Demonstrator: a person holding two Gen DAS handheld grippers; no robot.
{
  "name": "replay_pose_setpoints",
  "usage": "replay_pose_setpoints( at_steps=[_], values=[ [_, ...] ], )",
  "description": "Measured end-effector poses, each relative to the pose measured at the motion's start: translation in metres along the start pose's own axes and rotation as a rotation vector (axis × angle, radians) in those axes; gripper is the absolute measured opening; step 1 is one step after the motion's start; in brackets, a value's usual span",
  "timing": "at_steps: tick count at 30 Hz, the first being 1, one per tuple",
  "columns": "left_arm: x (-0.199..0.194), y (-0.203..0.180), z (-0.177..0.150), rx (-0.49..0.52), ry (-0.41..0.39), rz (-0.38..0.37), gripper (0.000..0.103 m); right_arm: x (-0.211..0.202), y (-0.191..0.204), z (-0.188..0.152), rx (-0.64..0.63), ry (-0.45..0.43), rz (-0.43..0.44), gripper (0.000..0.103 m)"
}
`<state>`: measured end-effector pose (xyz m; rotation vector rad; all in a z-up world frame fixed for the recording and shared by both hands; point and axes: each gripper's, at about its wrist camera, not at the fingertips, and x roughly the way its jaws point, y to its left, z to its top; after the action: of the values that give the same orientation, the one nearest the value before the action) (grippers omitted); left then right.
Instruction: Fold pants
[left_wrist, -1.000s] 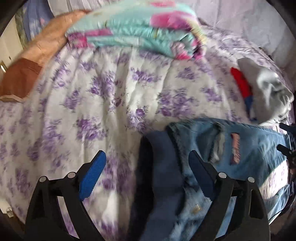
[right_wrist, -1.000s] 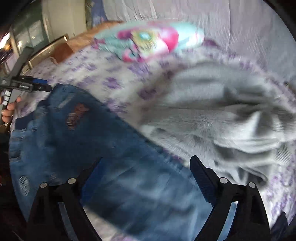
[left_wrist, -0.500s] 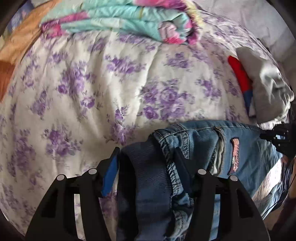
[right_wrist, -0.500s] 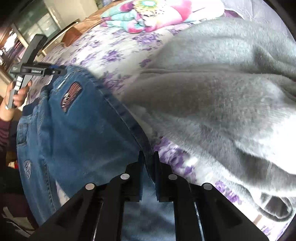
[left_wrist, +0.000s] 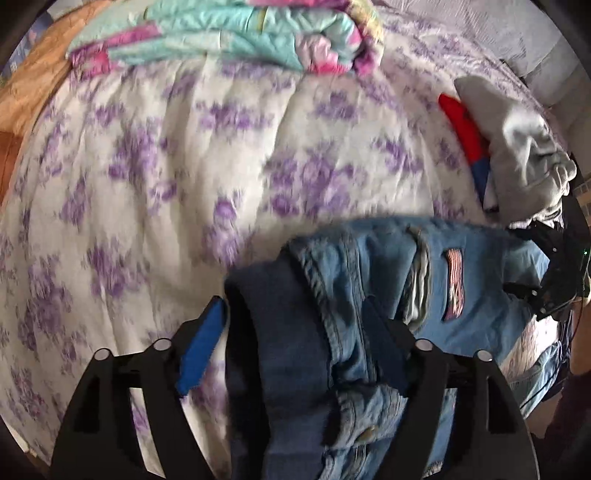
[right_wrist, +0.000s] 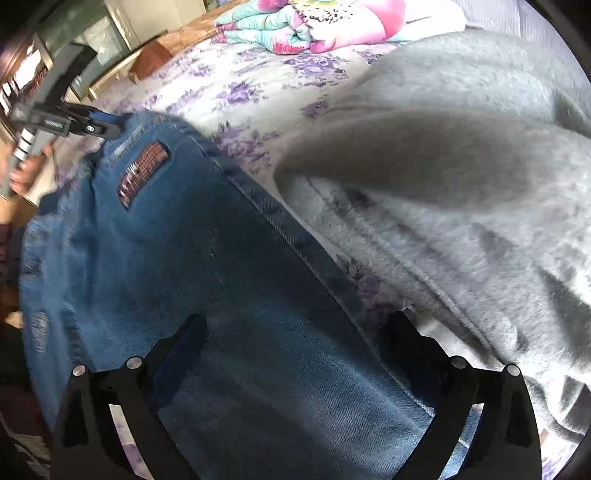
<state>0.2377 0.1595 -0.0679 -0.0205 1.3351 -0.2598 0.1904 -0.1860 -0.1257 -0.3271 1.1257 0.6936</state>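
Note:
Blue jeans (left_wrist: 388, 280) with a striped patch lie across the near edge of a floral bedspread (left_wrist: 184, 166). In the left wrist view my left gripper (left_wrist: 291, 336) stands with jaws apart around the bunched waistband, which fills the gap between them. In the right wrist view the jeans (right_wrist: 184, 277) spread under my right gripper (right_wrist: 295, 332), whose jaws are wide open over the leg's seam edge. The left gripper (right_wrist: 92, 125) shows there at the far waistband end.
A grey sweatshirt (right_wrist: 461, 184) lies right beside the jeans; in the left wrist view it (left_wrist: 517, 147) sits on red and blue cloth (left_wrist: 465, 129). A folded turquoise and pink quilt (left_wrist: 240, 33) lies at the bed's far side.
Half a second ago both grippers were closed on the jeans. Now the right gripper has opened wide and the left jaws have spread; the jeans have settled on the bed.

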Motion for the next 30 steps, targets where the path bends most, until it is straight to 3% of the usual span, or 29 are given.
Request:
replay_pose_setpoints(
  at_steps=[4,5,6,7,9,16,18,20,24,26,30],
  values=[
    [-0.017,-0.009,-0.005,0.037,-0.041,-0.063,0.069,-0.005,-0.008,-0.002,0.048,-0.015,0.039,0.099],
    [-0.016,-0.01,-0.004,0.037,-0.04,-0.061,0.069,-0.007,-0.011,-0.002,0.062,-0.015,0.045,0.093],
    [-0.01,-0.01,-0.002,0.031,-0.023,-0.049,0.069,-0.01,-0.014,-0.002,0.071,-0.017,0.027,0.077],
    [-0.005,-0.007,-0.002,0.021,-0.008,-0.041,0.069,-0.012,-0.017,0.0,0.077,-0.019,0.012,0.068],
    [0.01,-0.003,-0.001,-0.006,0.032,-0.059,0.068,-0.02,-0.028,0.001,0.129,-0.032,0.042,0.019],
    [0.023,0.006,0.013,-0.115,0.008,-0.134,0.08,-0.022,-0.028,-0.001,0.138,-0.02,0.065,0.015],
    [0.017,0.005,0.013,-0.135,-0.027,-0.107,0.063,-0.027,-0.025,-0.002,0.13,-0.038,0.05,0.012],
    [0.005,0.008,0.01,-0.135,-0.058,-0.115,0.029,-0.035,-0.023,-0.007,0.125,-0.068,0.048,0.009],
    [-0.042,0.009,-0.011,-0.136,-0.153,-0.19,0.023,-0.082,-0.003,-0.021,0.093,-0.188,0.038,0.008],
    [-0.06,0.006,-0.026,-0.133,-0.179,-0.212,0.012,-0.107,0.014,-0.031,0.062,-0.237,0.031,0.008],
    [-0.094,-0.005,-0.073,-0.1,-0.211,-0.239,0.012,-0.164,0.075,-0.077,-0.042,-0.34,0.021,0.008]
  ],
)
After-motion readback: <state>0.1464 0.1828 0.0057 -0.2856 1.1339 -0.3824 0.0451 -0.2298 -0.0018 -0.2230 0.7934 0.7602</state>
